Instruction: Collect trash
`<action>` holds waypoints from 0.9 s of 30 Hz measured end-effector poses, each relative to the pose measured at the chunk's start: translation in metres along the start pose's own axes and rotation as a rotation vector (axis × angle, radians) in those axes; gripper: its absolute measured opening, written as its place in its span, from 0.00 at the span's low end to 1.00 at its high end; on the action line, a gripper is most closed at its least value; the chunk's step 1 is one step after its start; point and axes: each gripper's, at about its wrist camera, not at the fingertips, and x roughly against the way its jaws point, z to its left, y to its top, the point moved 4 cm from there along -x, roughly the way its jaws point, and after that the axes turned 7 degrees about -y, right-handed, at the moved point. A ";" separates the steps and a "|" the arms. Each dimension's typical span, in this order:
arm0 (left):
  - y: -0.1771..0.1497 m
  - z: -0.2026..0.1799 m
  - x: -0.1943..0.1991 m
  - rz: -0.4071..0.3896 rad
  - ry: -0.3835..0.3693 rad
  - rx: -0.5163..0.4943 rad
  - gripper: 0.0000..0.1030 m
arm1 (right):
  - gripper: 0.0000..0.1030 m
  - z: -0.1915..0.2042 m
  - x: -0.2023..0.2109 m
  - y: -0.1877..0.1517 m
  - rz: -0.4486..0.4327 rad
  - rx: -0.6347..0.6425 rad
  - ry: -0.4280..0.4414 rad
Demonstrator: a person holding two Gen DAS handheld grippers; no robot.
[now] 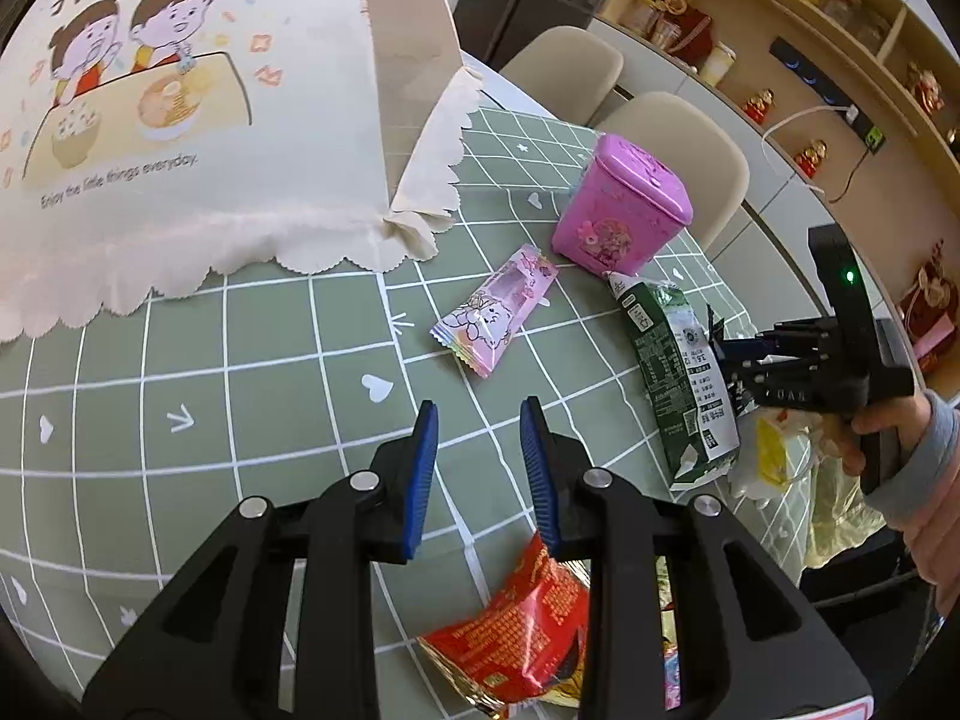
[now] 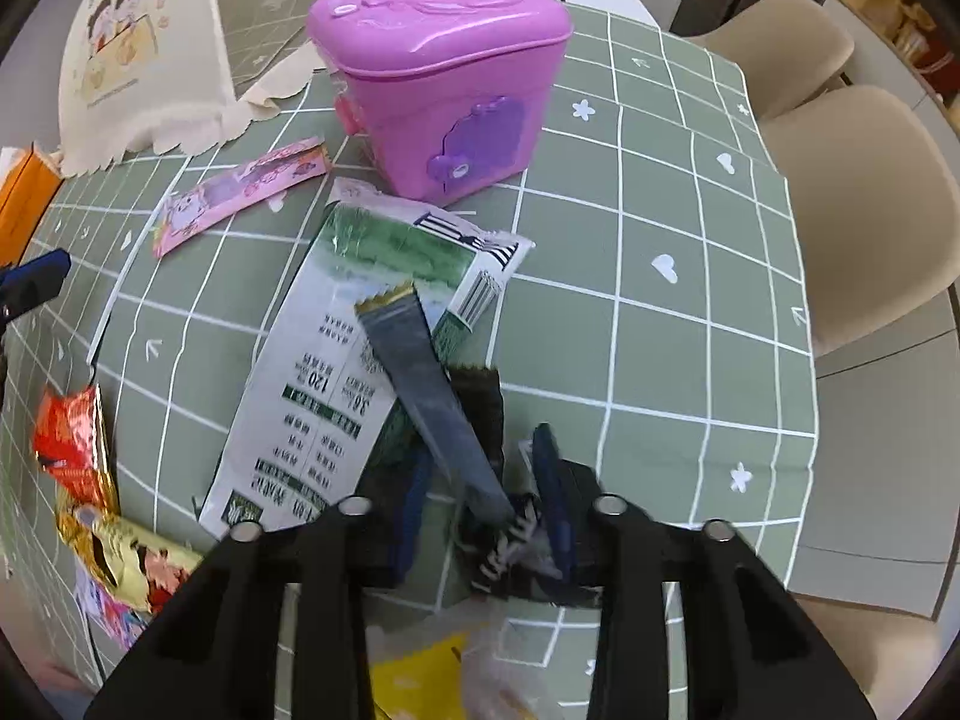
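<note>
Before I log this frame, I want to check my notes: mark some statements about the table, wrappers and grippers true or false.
1. The pink bin has its lid closed. True.
2. The left gripper holds the pink candy wrapper. False: it holds nothing, and the pink candy wrapper lies on the table beyond it.
3. The right gripper is closed on a dark wrapper. True.
4. The green and white carton stands upright. False: it lies flat on the green checked tablecloth.
5. A red wrapper lies near the left gripper. True.
</note>
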 end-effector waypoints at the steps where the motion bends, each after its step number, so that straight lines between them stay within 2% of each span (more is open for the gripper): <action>1: 0.001 0.000 -0.001 0.001 0.003 -0.006 0.26 | 0.16 -0.001 0.005 0.000 -0.020 -0.016 0.015; 2: 0.002 0.001 -0.002 0.001 0.007 -0.011 0.26 | 0.12 -0.001 0.012 -0.001 -0.043 -0.030 0.027; 8: 0.024 -0.001 -0.020 0.013 0.011 -0.098 0.27 | 0.12 -0.003 0.065 -0.010 -0.173 -0.128 0.088; 11: 0.041 -0.005 -0.041 0.050 -0.004 -0.150 0.27 | 0.12 0.004 0.089 -0.012 -0.222 -0.144 0.103; 17: 0.060 -0.015 -0.088 0.139 0.058 -0.223 0.27 | 0.12 0.030 0.117 -0.030 -0.256 -0.149 0.154; 23: 0.054 -0.029 -0.107 0.190 0.132 -0.278 0.27 | 0.12 0.050 0.114 -0.063 -0.234 -0.147 0.178; 24: 0.053 -0.030 -0.106 0.190 0.128 -0.259 0.19 | 0.12 0.053 0.113 -0.068 -0.229 -0.150 0.185; 25: 0.051 -0.029 -0.105 0.194 0.115 -0.235 0.04 | 0.12 0.055 0.112 -0.071 -0.225 -0.150 0.189; 27: 0.047 -0.029 -0.101 0.204 0.094 -0.188 0.00 | 0.12 0.060 0.112 -0.081 -0.223 -0.149 0.200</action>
